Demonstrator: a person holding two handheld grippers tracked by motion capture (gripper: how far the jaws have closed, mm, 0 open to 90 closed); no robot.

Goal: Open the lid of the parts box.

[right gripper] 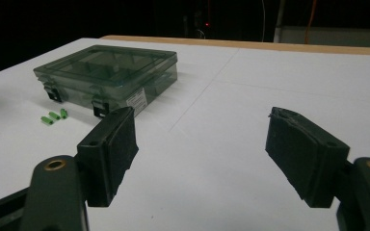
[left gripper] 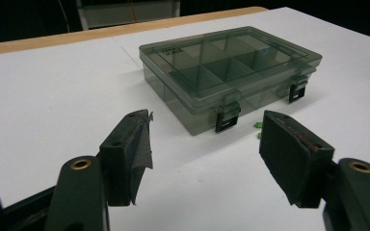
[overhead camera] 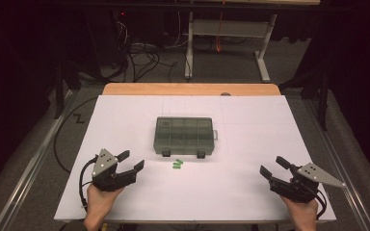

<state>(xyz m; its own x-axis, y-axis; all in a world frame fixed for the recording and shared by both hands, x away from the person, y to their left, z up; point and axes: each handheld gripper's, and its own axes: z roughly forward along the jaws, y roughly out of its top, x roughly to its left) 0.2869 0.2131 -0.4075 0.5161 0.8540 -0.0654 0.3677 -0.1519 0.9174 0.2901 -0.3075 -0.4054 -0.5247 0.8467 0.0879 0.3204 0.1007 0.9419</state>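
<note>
A closed, smoky-clear compartment box [overhead camera: 183,136] with two front latches sits at the middle of the white table [overhead camera: 250,183]. Three small green pieces [overhead camera: 177,164] lie just in front of it. My left gripper [overhead camera: 131,161] rests near the front left, open and holding nothing, pointing toward the box [left gripper: 229,72]; a bit of the green pieces [left gripper: 258,126] peeks past its right jaw. My right gripper [overhead camera: 273,166] sits near the front right, open as well, nothing between its jaws. From there the box [right gripper: 107,73] is far left with the green pieces [right gripper: 54,117] beside it.
A wooden strip [overhead camera: 191,89] borders the table's far edge. Beyond it stand a metal frame [overhead camera: 226,33] and loose cables [overhead camera: 139,55] on the floor. Bare white tabletop lies on both sides of the box.
</note>
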